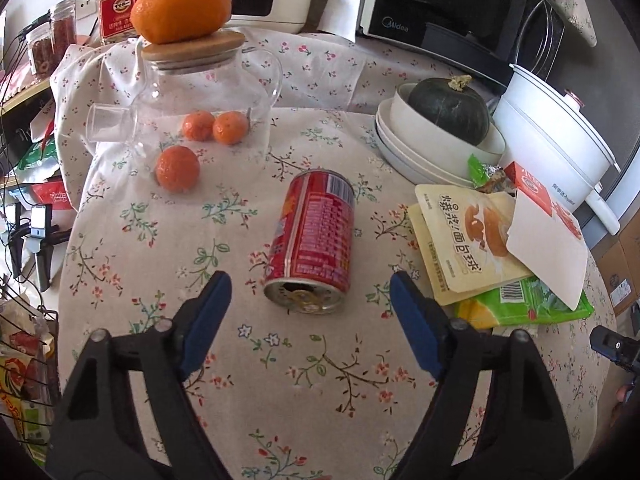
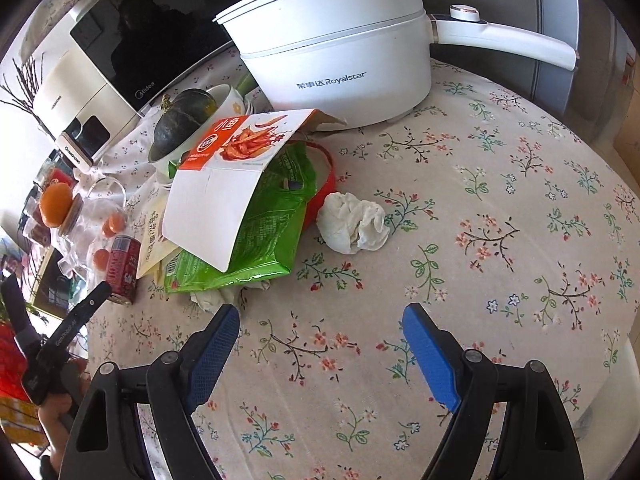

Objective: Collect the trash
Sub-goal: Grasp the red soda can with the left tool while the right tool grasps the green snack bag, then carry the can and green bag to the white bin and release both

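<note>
A red drink can (image 1: 312,236) lies on its side on the floral tablecloth, its opened top facing my left gripper (image 1: 310,300). That gripper stands open, its blue pads either side of the can's near end and apart from it. To the right lies a heap of trash: a yellow snack pouch (image 1: 464,236), a green bag (image 1: 532,304) and a white and red carton (image 1: 548,236). In the right wrist view my right gripper (image 2: 320,332) is open over bare cloth, short of a crumpled white tissue (image 2: 352,224). The green bag (image 2: 268,220) and carton (image 2: 224,196) lie left of the tissue, the can (image 2: 124,268) farther left.
A glass jug (image 1: 208,100) with a large orange (image 1: 182,0) on its lid stands at the back left, small tangerines (image 1: 178,168) beside it. Stacked white bowls (image 1: 408,152) hold a green squash (image 1: 450,108). A white electric pot (image 2: 332,60) stands behind the trash heap. A microwave (image 1: 444,4) sits at the rear.
</note>
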`<state>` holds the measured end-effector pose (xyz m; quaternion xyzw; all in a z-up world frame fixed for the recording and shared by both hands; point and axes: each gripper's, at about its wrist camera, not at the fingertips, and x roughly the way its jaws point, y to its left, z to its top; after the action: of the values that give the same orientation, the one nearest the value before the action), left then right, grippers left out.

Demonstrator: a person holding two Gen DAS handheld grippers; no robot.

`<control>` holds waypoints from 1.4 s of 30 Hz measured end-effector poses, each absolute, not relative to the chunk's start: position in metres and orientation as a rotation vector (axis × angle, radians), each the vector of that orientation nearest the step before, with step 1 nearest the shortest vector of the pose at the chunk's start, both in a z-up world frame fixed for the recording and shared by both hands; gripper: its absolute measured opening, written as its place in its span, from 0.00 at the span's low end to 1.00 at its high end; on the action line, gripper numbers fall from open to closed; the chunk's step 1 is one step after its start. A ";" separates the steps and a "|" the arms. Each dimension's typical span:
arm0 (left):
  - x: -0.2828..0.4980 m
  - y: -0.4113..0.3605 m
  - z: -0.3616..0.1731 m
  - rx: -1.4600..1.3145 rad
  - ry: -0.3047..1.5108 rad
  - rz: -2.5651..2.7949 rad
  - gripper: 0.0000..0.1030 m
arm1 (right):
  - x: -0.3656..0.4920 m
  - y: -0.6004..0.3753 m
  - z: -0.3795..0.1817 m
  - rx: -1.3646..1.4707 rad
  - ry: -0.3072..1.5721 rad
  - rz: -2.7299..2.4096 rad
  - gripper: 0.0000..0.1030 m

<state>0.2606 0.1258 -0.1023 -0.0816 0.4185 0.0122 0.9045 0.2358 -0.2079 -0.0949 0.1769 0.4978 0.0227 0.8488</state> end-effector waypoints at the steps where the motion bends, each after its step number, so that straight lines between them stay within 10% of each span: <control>1: 0.263 0.126 -0.104 -0.172 0.864 0.019 0.73 | 0.237 -0.207 -0.096 0.375 1.047 0.052 0.83; 20: 0.266 0.120 -0.101 -0.194 0.865 -0.034 0.52 | 0.252 -0.209 -0.111 0.529 1.023 0.114 0.81; 28: 0.242 0.112 -0.070 -0.153 0.861 -0.064 0.52 | 0.264 -0.198 -0.118 0.618 0.997 0.223 0.60; 33: 0.225 0.115 -0.057 -0.190 0.884 -0.086 0.52 | 0.267 -0.190 -0.112 0.568 0.963 0.278 0.19; 42: 0.193 0.114 -0.032 -0.219 0.890 -0.153 0.52 | 0.231 -0.192 -0.062 0.444 0.899 0.307 0.06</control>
<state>0.1931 0.1141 -0.0317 -0.1058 0.4290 -0.0739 0.8940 0.2308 -0.1922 -0.0620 0.2122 0.4290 0.1465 0.8657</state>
